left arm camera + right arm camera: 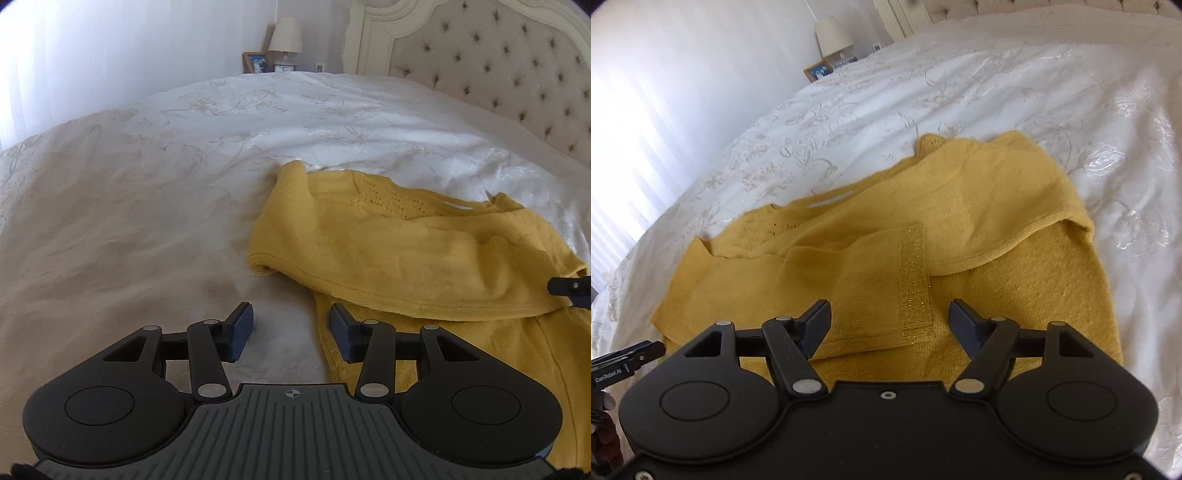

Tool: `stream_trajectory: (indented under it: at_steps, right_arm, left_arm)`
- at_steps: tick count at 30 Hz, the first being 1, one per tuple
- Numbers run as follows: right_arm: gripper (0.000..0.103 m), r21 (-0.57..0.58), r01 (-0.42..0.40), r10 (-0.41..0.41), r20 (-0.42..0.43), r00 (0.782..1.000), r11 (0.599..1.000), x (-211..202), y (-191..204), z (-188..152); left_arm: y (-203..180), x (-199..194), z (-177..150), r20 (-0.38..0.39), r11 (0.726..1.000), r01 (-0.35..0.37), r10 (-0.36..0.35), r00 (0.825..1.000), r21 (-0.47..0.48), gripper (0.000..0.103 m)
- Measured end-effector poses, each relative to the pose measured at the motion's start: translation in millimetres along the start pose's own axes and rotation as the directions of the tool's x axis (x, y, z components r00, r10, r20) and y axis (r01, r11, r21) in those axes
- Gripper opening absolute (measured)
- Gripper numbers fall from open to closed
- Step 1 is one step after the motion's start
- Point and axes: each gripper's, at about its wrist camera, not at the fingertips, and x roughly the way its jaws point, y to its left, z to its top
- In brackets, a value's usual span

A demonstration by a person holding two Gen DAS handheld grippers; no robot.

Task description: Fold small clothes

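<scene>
Soft, light, floppy yellow knit sweater, lying partly folded on the white embroidered bed, toward the headboard side. Likely to sag and slide on the satiny cover; best pinched at a hem or the ribbed cuff, through a single layer. Left tongs spread apart, empty, low over the bedcover, right-hand finger just over the sweater's near left edge. Right tongs also spread apart, empty, directly above the folded sleeve, cuff between the two fingers.
</scene>
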Motion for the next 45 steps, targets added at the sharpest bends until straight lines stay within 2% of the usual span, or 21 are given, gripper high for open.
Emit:
stream_trajectory:
  at_steps: [2,3,5,6,7,12,15,18,19,23,25,27,29,30,33,37,40,41,43,44,45]
  right_arm:
    - [0.072,-0.017,0.019,-0.019,-0.011,1.0,1.0,4.4,5.1,-0.4]
    - [0.062,-0.028,0.029,-0.029,-0.017,0.999,0.999,5.4,8.1,-0.4]
    - [0.035,-0.058,0.053,-0.055,-0.039,0.998,0.997,7.5,14.5,2.1]
    - [0.016,-0.065,0.046,-0.049,-0.048,0.998,0.997,6.1,18.0,3.7]
    - [0.016,-0.081,0.042,-0.046,-0.047,0.998,0.996,3.7,23.7,6.9]
    - [0.015,-0.232,0.041,-0.041,0.007,0.999,0.972,-19.9,58.0,31.7]
    - [0.015,-0.281,0.12,-0.099,0.09,0.991,0.952,-33.4,61.5,58.0]
    - [0.015,-0.26,0.225,-0.195,0.138,0.971,0.939,-32.4,40.0,72.8]
    - [0.015,-0.232,0.251,-0.224,0.136,0.965,0.94,-27.0,27.6,75.4]
    - [0.017,-0.117,0.266,-0.268,-0.002,0.963,0.957,6.4,-20.1,70.3]
    - [0.028,-0.102,0.28,-0.284,-0.031,0.958,0.955,16.1,-30.9,61.6]
    - [0.029,-0.086,0.285,-0.287,-0.011,0.958,0.955,14.7,-33.5,55.1]
    - [0.037,-0.087,0.299,-0.298,0.023,0.954,0.95,8.2,-29.3,51.9]
    - [0.043,-0.099,0.302,-0.299,0.043,0.953,0.948,4.8,-25.5,50.7]
    - [0.046,-0.157,0.287,-0.276,0.09,0.957,0.945,-5.0,-13.2,49.5]
    - [0.047,-0.191,0.257,-0.24,0.108,0.965,0.947,-4.3,-2.9,51.0]
    - [0.047,-0.212,0.241,-0.223,0.105,0.969,0.947,-2.0,2.4,45.8]
    - [0.047,-0.224,0.239,-0.22,0.107,0.97,0.945,-1.3,4.1,43.6]
    - [0.047,-0.25,0.228,-0.209,0.102,0.973,0.941,-0.3,7.6,38.5]
    - [0.047,-0.26,0.223,-0.203,0.1,0.974,0.94,-0.5,9.7,36.6]
    - [0.047,-0.273,0.215,-0.195,0.101,0.976,0.938,-1.5,12.6,34.7]
  left_arm:
    - [2.6,7.7,-3.9,0.011,1.0,0.019,-0.019,1.0,-0.014,0.047]
    - [3.9,11.6,-7.2,0.008,0.999,0.031,-0.031,0.999,-0.021,0.05]
    - [4.0,13.9,-7.0,0.005,0.998,0.058,-0.058,0.998,0.001,0.053]
    - [4.2,13.4,-5.0,0.005,0.997,0.079,-0.079,0.997,0.021,0.054]
    - [6.2,13.1,-4.4,0.006,0.994,0.104,-0.104,0.995,0.033,0.054]
    - [20.3,15.5,-4.6,-0.003,0.989,0.141,-0.142,0.99,-0.052,0.054]
    - [18.1,15.2,-4.2,-0.006,0.99,0.136,-0.137,0.991,-0.047,0.054]
    - [14.8,17.2,-5.6,-0.01,0.992,0.125,-0.125,0.992,-0.024,0.056]
    - [14.1,17.1,-5.8,-0.01,0.992,0.121,-0.121,0.993,-0.017,0.056]
    - [12.2,16.3,-7.4,-0.008,0.994,0.112,-0.112,0.994,0.008,0.056]
    - [11.7,14.2,-7.5,-0.008,0.994,0.105,-0.105,0.994,0.018,0.056]
    - [10.2,8.4,-4.7,-0.003,0.995,0.088,-0.088,0.996,0.038,0.056]
    - [8.1,-4.1,3.2,0.034,0.995,0.073,-0.075,0.997,0.061,0.056]
    - [7.8,-9.4,9.3,0.058,0.996,0.066,-0.07,0.996,0.063,0.056]
    - [3.0,-12.9,29.1,0.088,0.997,0.057,-0.062,0.994,0.058,0.059]
    - [-21.2,12.8,58.1,0.062,0.992,0.039,-0.046,0.997,0.118,0.059]
    - [-36.4,41.4,68.3,0.024,0.989,0.041,-0.045,0.999,0.139,0.059]
    - [-39.3,50.2,68.5,0.013,0.989,0.025,-0.027,1.0,0.146,0.059]
    - [-38.0,70.7,61.3,-0.026,0.982,-0.081,0.087,0.996,0.171,0.059]
    - [-31.9,81.4,55.2,-0.06,0.973,-0.148,0.16,0.985,0.175,0.06]
    - [-19.9,88.2,47.8,-0.077,0.973,-0.176,0.189,0.979,0.148,0.061]
